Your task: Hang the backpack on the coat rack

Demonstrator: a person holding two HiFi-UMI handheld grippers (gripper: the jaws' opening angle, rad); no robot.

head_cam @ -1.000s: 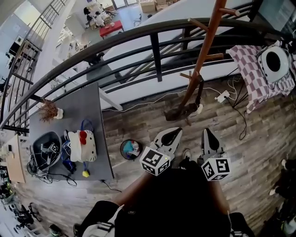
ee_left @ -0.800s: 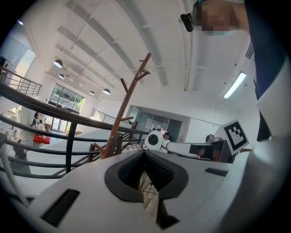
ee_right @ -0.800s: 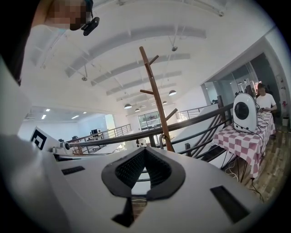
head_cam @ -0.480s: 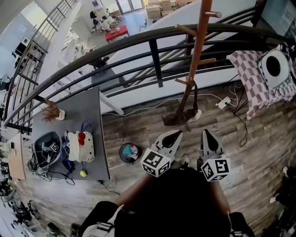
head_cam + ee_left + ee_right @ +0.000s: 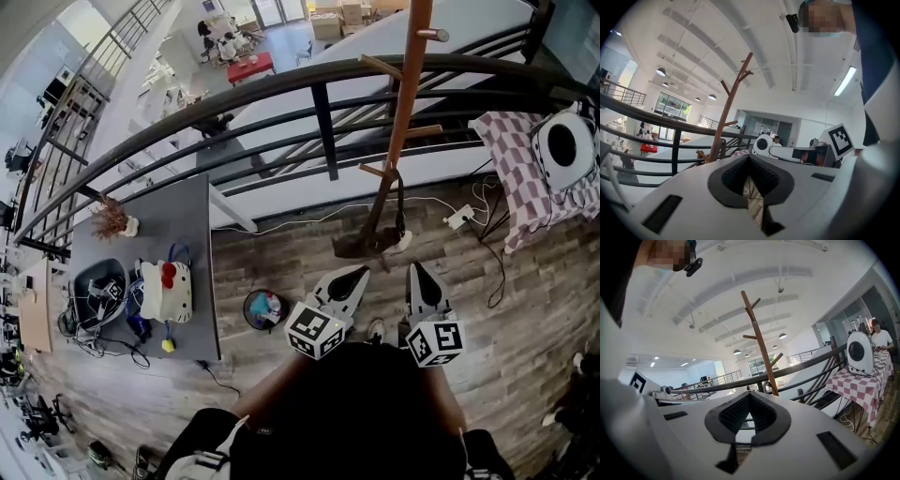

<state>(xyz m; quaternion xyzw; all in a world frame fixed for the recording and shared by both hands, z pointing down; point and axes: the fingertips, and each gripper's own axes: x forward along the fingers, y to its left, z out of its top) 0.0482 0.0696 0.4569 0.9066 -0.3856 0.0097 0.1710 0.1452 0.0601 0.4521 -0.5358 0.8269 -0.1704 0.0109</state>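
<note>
My left claw (image 5: 357, 272) and right claw (image 5: 415, 270) are closed, empty. The coat rack (image 5: 397, 122) stands ahead of them, and the backpack (image 5: 166, 291) lies on the desk (image 5: 178, 211) far left.

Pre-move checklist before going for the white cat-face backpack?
1. Left gripper empty: ok, jaws together on nothing.
2. Right gripper empty: ok, likewise.
3. Jaws open for a grasp: not ok, both shut.
4. White cat-face backpack located: ok, lying on the dark grey table.
5. Backpack near the grippers: not ok, well off to the left of both.
6. Brown wooden coat rack upright: ok.
</note>
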